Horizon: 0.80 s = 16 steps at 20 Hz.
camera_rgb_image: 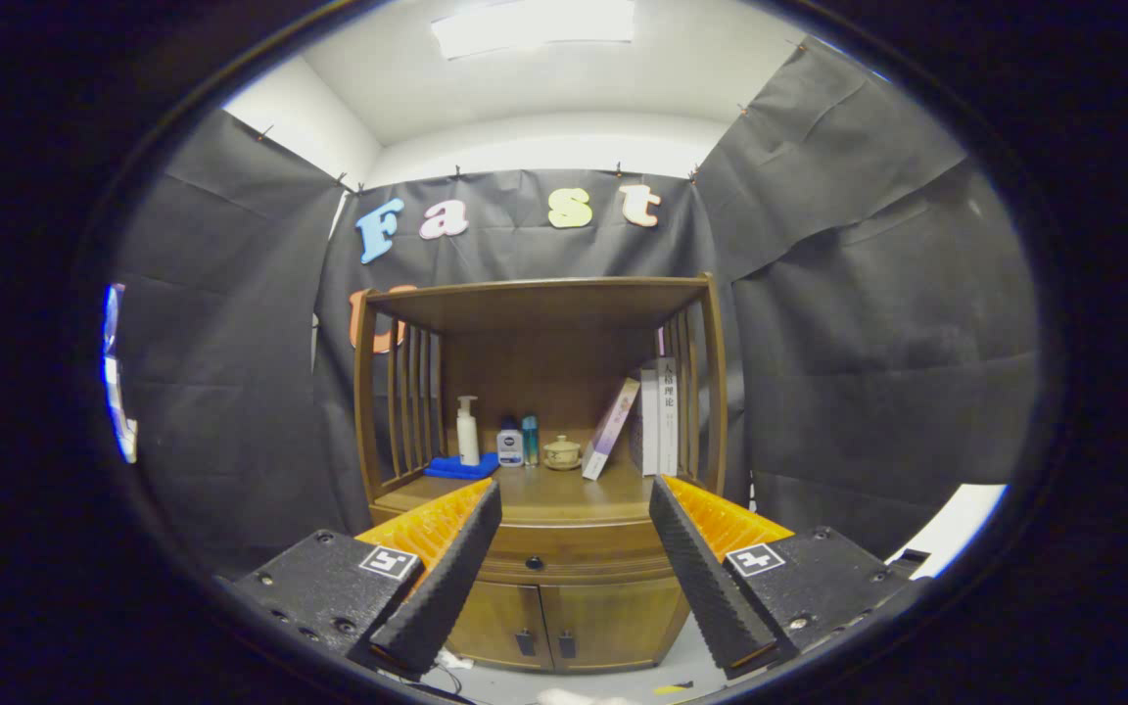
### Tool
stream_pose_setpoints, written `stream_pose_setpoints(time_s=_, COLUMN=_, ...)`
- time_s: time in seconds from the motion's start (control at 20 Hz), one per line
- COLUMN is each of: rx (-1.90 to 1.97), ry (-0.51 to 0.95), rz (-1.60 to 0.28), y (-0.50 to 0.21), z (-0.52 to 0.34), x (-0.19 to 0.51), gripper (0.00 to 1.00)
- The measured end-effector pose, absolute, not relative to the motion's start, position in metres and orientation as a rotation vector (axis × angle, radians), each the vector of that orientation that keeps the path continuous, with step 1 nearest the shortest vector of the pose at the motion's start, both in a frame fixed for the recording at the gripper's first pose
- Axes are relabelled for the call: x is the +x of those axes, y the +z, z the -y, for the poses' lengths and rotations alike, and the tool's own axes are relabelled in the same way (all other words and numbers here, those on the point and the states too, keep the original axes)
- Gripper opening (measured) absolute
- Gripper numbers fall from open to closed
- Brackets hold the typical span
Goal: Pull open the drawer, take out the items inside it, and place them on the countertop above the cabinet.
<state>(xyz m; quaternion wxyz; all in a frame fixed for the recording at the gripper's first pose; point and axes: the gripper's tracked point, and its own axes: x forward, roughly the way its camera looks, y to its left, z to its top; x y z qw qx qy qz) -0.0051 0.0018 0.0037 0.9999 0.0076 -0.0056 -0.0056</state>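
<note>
My gripper (574, 509) – fingers spread wide, holding nothing | drawer (564, 560) shut, its knob (534, 563) between and beyond my fingers, well apart | countertop (564, 487) above it | progress – nothing started; pull, unload, place all left.

Recording booth, black cloth walls (868, 323), wooden cabinet (544, 587) with toiletries and books (660, 416)

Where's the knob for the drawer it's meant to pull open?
In the gripper view, the small dark drawer knob sits mid-front of the wooden cabinet, just under the countertop and above the two lower doors, beyond the open gripper, between its fingers.
</note>
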Motion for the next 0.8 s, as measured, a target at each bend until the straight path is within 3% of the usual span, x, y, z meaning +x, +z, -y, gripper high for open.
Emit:
stream_pose_setpoints(time_s=0.45, rx=-0.005, ry=0.025, rz=-0.006, y=-0.019, z=-0.019, x=0.015, gripper=0.99)
stream_pose_setpoints(time_s=0.8, rx=0.03, ry=0.045, rz=-0.123, y=-0.089, z=-0.038, x=0.054, gripper=0.99)
